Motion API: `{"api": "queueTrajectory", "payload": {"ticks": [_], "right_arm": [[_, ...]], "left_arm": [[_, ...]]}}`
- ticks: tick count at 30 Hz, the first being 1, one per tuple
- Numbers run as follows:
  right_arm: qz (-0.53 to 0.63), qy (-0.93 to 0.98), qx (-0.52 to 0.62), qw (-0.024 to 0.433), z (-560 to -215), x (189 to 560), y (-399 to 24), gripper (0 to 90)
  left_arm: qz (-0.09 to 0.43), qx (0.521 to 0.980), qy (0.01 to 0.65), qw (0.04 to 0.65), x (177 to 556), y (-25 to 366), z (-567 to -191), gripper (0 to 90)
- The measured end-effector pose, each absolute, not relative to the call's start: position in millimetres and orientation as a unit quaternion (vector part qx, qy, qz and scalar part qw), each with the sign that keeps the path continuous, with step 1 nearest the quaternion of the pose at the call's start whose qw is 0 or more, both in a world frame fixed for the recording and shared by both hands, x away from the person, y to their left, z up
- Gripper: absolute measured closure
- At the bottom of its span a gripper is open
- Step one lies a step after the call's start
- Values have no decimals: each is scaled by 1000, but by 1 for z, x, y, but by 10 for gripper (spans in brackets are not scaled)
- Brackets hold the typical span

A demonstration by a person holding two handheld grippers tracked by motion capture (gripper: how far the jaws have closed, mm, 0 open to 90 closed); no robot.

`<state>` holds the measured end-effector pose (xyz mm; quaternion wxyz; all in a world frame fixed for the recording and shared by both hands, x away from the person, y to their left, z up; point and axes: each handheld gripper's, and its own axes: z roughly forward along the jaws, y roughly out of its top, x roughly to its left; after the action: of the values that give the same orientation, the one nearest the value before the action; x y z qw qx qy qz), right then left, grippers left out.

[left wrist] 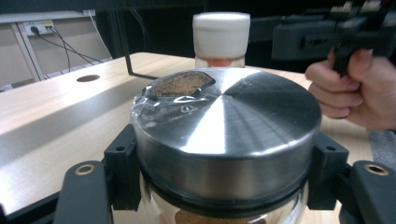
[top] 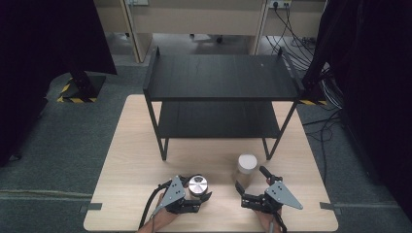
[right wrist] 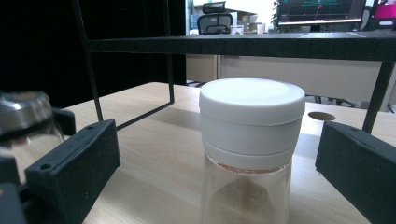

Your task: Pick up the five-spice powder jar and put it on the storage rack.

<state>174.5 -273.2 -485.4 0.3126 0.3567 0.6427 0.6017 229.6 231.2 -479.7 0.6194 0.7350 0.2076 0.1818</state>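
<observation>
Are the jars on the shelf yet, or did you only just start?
Only just started. The left gripper has its jaws shut on the steel-lidded jar. The right gripper has open jaws either side of the white-lidded jar, not squeezing. Both jars are on the table; the black shelf holds nothing.

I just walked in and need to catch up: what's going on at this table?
A person works at a wooden table with a gripper in each hand. The left gripper is shut on a glass jar with a steel lid; its jaws press the jar from both sides. The right gripper is open, its jaws standing apart on either side of a white-capped jar without touching it. Both jars stand on the table in front of a black two-tier shelf, whose shelves hold nothing.
</observation>
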Motion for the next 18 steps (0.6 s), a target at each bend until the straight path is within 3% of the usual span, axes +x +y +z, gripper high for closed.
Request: {"api": "queueTrajectory", "payload": {"ticks": [18], "right_arm": [[604,643,354,310,-486,175,-273,1]], "left_arm": [[161,742,202,619,237,242,-418,310]]}}
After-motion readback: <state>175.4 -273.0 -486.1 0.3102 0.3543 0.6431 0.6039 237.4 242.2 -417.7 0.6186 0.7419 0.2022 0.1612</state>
